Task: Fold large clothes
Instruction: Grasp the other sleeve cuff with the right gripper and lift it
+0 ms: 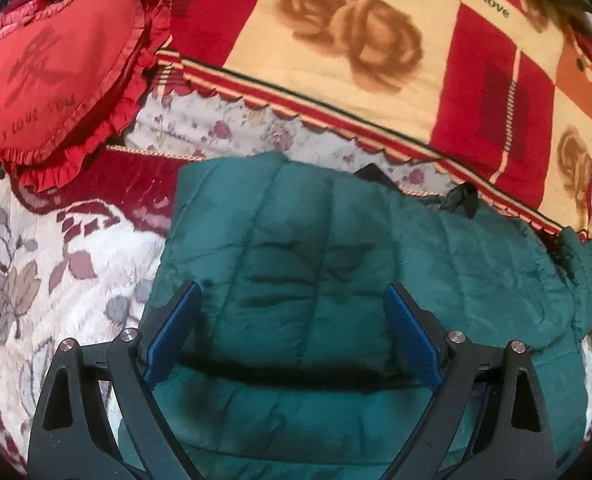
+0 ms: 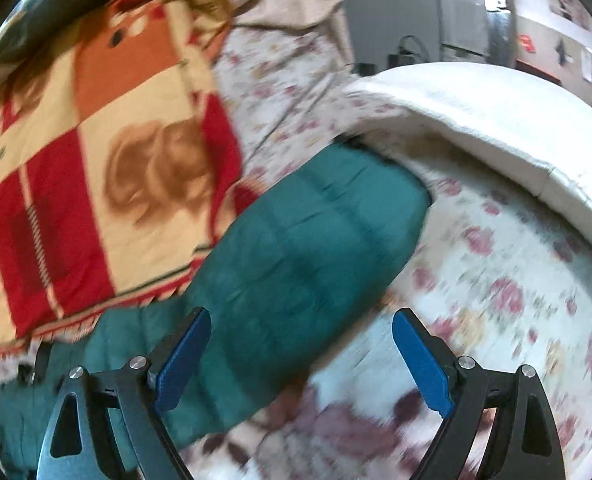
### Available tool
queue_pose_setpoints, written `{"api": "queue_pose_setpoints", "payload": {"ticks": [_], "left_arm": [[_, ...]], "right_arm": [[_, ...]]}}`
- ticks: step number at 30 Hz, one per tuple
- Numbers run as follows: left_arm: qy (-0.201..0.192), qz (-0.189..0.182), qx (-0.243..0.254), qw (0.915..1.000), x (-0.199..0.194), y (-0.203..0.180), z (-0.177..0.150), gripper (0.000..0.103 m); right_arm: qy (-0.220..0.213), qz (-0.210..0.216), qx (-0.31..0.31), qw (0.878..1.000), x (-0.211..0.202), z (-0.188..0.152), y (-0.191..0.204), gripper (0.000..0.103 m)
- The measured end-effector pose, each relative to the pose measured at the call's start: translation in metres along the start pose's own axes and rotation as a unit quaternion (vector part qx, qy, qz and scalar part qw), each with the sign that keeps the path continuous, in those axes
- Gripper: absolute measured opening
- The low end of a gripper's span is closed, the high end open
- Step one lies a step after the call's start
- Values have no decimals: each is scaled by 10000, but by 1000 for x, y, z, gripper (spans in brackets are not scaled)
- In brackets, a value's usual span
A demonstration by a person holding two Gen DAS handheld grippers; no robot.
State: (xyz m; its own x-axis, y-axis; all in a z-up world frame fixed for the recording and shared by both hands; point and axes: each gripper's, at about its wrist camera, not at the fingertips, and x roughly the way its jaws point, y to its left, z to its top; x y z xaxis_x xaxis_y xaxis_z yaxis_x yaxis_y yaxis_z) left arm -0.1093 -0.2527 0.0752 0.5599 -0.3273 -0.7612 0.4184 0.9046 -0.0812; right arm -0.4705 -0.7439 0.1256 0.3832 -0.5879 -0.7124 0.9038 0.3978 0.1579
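A dark green quilted puffer jacket (image 1: 335, 248) lies on the bed, partly folded, with a layer doubled over near my left gripper. My left gripper (image 1: 292, 292) is open just above the jacket's body, its blue pads (image 1: 174, 336) spread on either side of a padded panel. In the right wrist view a jacket sleeve (image 2: 303, 256) stretches away toward the upper right. My right gripper (image 2: 301, 320) is open and empty over the sleeve's near right edge, and this view is blurred.
The bed has a white floral cover (image 1: 56, 264). A red, cream and orange rose-print blanket (image 1: 355, 40) lies behind the jacket. A red heart-shaped frilled cushion (image 1: 60, 68) sits at the far left. A white padded edge (image 2: 495, 120) curves at the right.
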Motion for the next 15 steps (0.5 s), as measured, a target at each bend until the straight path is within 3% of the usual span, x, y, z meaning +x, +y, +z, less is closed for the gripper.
{"api": "queue_pose_setpoints", "payload": {"ticks": [15], "left_arm": [[116,-80,-206,9997,4,10,-5,92]], "right_arm": [[-115,96,730,9972,30,36,-41,90]]}}
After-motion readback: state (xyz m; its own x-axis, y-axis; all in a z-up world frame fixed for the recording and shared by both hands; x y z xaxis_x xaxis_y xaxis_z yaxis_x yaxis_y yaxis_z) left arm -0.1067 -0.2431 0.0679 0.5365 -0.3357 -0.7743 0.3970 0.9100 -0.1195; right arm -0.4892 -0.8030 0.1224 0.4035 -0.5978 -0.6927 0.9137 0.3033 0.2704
